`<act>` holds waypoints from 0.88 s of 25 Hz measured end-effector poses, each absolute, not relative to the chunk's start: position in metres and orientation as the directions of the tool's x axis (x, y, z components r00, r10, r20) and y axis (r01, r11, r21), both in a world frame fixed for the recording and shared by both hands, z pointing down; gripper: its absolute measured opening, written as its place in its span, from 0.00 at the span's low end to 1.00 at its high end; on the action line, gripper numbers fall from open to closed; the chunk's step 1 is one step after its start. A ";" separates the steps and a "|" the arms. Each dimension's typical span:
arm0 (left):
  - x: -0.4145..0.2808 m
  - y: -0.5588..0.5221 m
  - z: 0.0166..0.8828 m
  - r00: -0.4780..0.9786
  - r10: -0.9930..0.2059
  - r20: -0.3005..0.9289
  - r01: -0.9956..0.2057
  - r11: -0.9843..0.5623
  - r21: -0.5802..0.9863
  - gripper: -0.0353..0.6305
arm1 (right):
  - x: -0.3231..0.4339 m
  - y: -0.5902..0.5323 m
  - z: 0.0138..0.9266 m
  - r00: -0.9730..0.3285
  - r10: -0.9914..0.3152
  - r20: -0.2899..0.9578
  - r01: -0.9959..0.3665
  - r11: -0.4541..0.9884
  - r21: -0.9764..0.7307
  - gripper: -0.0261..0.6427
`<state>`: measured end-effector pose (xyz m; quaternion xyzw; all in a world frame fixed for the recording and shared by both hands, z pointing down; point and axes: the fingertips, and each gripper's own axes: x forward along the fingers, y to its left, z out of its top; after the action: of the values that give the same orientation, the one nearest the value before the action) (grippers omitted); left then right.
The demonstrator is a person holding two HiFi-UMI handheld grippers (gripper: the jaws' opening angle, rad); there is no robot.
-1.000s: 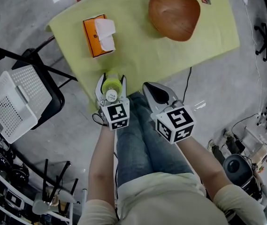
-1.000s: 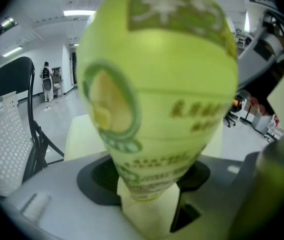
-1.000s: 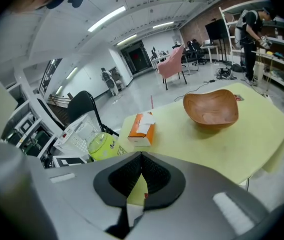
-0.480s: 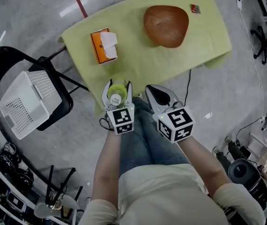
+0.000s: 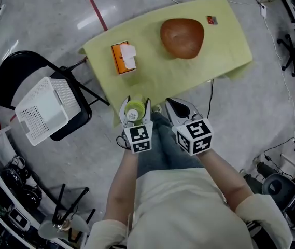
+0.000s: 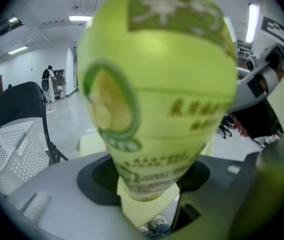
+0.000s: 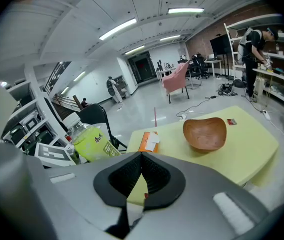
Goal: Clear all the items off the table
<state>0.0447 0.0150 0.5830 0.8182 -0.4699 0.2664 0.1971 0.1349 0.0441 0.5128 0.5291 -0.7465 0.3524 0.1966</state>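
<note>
A yellow-green table (image 5: pixel 155 71) fills the head view's upper middle. At its 8 o'clock, a black folding chair (image 5: pixel 12 77) holds a white perforated plastic basket (image 5: pixel 43 110). On the table, a brown wooden bowl (image 5: pixel 182 37) sits toward 1 o'clock. An orange tissue box (image 5: pixel 120 60) lies at 9 o'clock, with white tissue poking out. The left hand-held gripper (image 5: pixel 136 101) is clamped on a green plastic bottle (image 5: pixel 135 109) by the table's 7 o'clock corner. At the bottle's 3 o'clock, the right hand-held gripper (image 5: pixel 174 104) has its jaws together. A small red card (image 5: pixel 211 19) lies at 2 o'clock.

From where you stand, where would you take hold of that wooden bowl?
By its rim, on the near edge, coming down from above. The wooden bowl sits open side up and looks too wide for jaws to span, so pinching its wall, one jaw inside, seems best.
</note>
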 end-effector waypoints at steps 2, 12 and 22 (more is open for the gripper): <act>0.044 0.019 0.570 0.420 -0.665 0.617 -0.872 -0.484 0.072 0.48 | 0.133 0.047 0.504 -0.368 -0.652 0.663 -0.927 0.205 -0.313 0.04; 0.044 0.019 0.505 0.424 -0.695 0.580 -0.872 -0.487 0.054 0.48 | 0.143 0.043 0.453 -0.364 -0.701 0.613 -0.930 0.245 -0.273 0.04; 0.049 0.020 0.455 0.419 -0.721 0.552 -0.879 -0.474 0.048 0.48 | 0.149 0.044 0.423 -0.382 -0.711 0.590 -0.924 0.288 -0.252 0.04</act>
<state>0.0492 0.0197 0.4551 0.8255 -0.4845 0.2360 0.1677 0.1492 0.0444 0.4231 0.5238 -0.7806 0.2859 0.1859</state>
